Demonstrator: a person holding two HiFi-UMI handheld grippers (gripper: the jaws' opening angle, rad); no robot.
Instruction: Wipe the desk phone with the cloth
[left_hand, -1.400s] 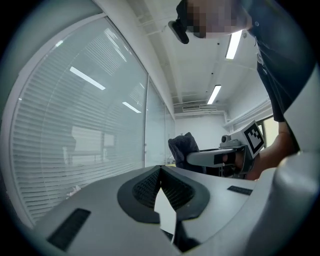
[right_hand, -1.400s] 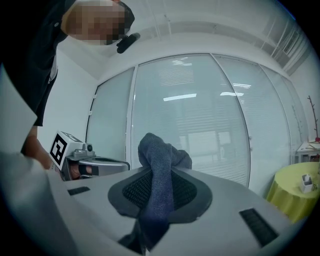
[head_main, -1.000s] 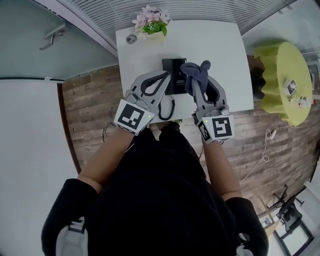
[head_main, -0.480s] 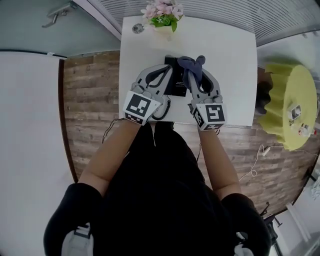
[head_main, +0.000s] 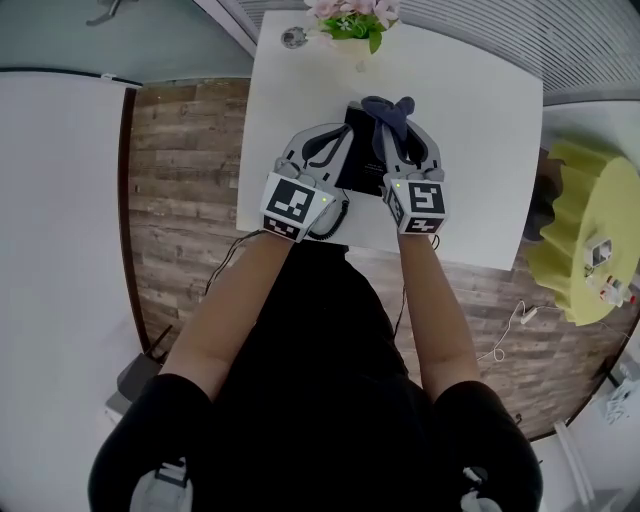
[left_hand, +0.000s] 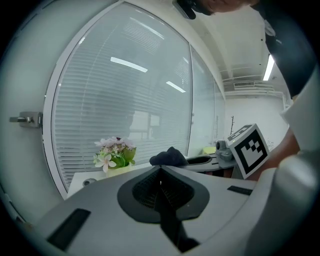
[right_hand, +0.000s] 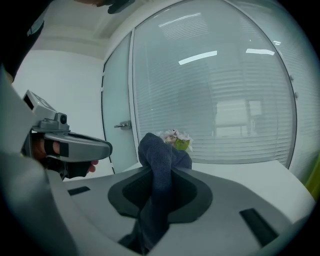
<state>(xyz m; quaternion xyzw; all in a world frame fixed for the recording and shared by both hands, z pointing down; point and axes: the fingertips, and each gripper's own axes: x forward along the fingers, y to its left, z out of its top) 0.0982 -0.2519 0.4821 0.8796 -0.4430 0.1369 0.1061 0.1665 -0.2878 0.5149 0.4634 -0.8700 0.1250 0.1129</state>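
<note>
Desk phone (head_main: 358, 152) on table (head_main: 470, 120), between both claws | cloth (head_main: 388, 112) pinched in right claw (right_hand: 159, 172), phone's 1 o'clock | left claw (left_hand: 160, 175) jaws pressed together, empty, phone's 9 o'clock

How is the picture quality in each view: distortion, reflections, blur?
Head view: wide-angle bending curves the edges of the white square table; light is even. Left gripper view: strong fisheye bows the glass wall with blinds, which reflects ceiling light strips; corners are black. Right gripper view: the same bowing and reflections; the dark blue cloth, very near the lens, looks slightly soft.
</note>
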